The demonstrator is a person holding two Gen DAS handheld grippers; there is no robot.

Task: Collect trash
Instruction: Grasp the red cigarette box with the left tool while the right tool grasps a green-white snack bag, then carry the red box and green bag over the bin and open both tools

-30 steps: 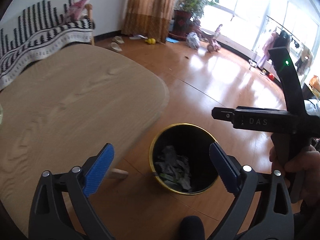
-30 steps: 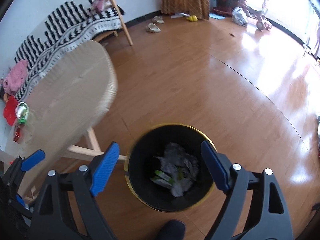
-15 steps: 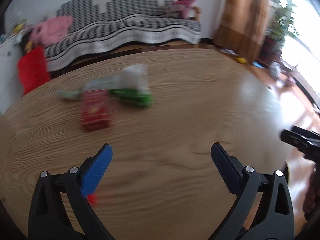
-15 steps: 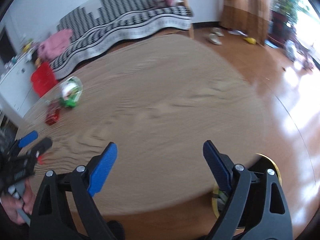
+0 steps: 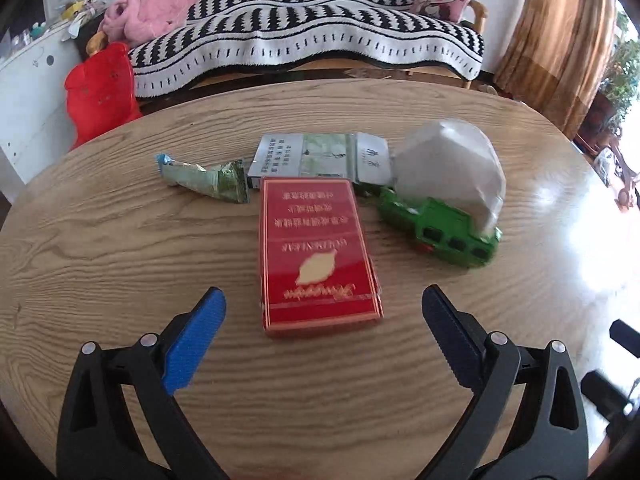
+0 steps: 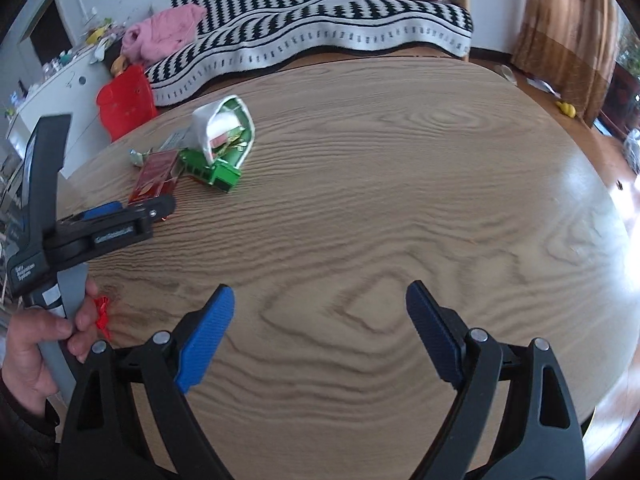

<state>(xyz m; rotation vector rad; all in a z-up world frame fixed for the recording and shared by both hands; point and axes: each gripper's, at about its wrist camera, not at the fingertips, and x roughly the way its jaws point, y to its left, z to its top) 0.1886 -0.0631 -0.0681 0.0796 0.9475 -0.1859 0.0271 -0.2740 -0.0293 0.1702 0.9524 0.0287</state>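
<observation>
A red cigarette box [image 5: 318, 252] lies flat on the wooden table [image 5: 120, 248], its near end between the blue pads of my open left gripper [image 5: 323, 294], which hovers just above it without touching. Behind the box lie a flattened silver and green pack [image 5: 320, 156], a crumpled green wrapper [image 5: 204, 178] and a green and white bag [image 5: 444, 192]. My right gripper [image 6: 320, 290] stands open over bare table, well to the right of the trash. From there I see the red box [image 6: 154, 176], the bag [image 6: 222, 140] and the left gripper [image 6: 148, 208] in a hand [image 6: 36, 344].
A small red scrap [image 6: 102, 312] lies on the table near the hand. Behind the table stand a sofa with a black and white striped blanket [image 5: 320, 36], a pink garment [image 5: 148, 12] and a red bag [image 5: 100, 92]. Brown curtains [image 5: 560, 40] hang at the right.
Both grippers have swung away from the black bin on the floor to above the table. The left one has closed in on the red box. Both stay open and empty.
</observation>
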